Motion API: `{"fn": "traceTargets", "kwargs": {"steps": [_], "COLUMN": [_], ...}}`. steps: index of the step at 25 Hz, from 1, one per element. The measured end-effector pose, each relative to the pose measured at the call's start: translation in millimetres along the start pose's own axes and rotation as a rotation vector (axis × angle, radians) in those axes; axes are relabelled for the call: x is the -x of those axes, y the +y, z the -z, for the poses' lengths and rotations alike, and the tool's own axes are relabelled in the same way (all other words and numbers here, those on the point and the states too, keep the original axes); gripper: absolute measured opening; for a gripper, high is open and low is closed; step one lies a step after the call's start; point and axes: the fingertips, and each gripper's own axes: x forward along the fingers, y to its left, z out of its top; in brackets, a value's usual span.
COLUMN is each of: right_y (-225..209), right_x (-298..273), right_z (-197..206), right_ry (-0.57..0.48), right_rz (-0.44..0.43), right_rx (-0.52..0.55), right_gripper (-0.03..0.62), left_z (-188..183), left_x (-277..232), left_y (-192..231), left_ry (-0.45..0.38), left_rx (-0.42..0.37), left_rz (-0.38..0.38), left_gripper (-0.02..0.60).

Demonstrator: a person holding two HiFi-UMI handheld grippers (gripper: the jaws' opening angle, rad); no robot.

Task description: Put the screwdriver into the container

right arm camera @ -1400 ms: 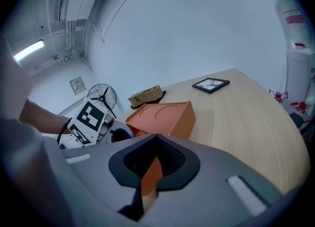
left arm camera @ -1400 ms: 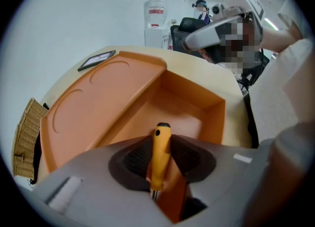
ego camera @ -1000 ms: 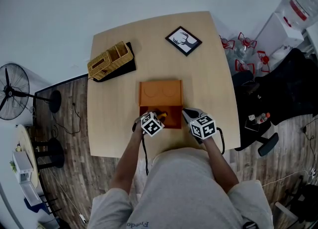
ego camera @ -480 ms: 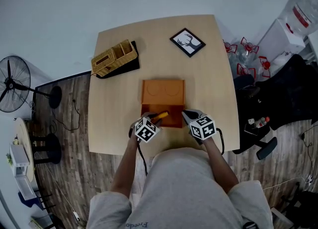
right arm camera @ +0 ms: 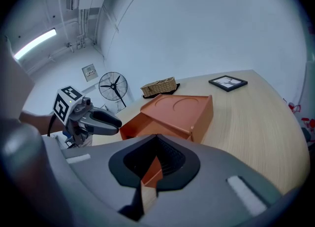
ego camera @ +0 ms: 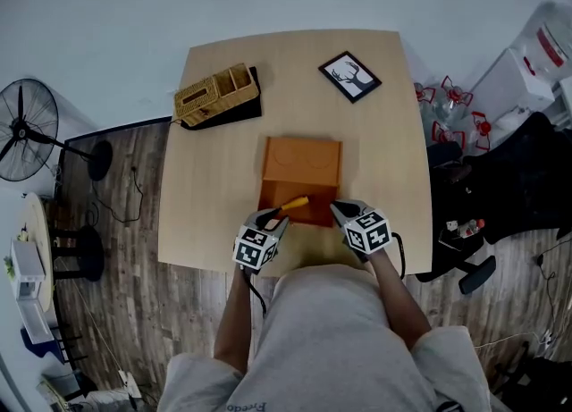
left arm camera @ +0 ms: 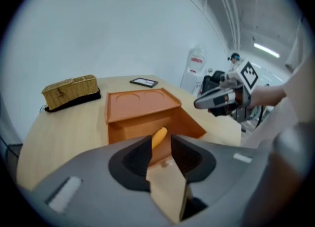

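Yellow-handled screwdriver point(ego camera: 294, 204) is seen lying in the orange container point(ego camera: 302, 160) near the surface's front edge. The left hand-held gripper point(ego camera: 273, 217) is spread, apparently to leave it there; the right hand-held gripper point(ego camera: 338, 211) is spread and empty.

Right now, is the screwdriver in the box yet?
Done: the screwdriver lies in the container's open part. In hand: nothing; the left gripper and right gripper are both open and empty. Left: probably just pulling the grippers away.

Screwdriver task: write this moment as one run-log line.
screwdriver: lying in container | left gripper: open, empty, at container's near edge | right gripper: open, empty
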Motion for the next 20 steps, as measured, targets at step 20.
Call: {"fn": "traceTargets", "kwargs": {"steps": [20], "right_y": [11.1], "right_x": [-13.4], "right_z": [4.4], "right_ry": [0.035], "right_rz": [-0.016], "right_rx": [0.024], "right_gripper": [0.002], "left_z": [-5.8], "left_x": [28.5], "left_y": [13.9], "left_ry": [-0.141], "left_rx": [0.099], "left_rz": [-0.154], "left_gripper": [0.176]}}
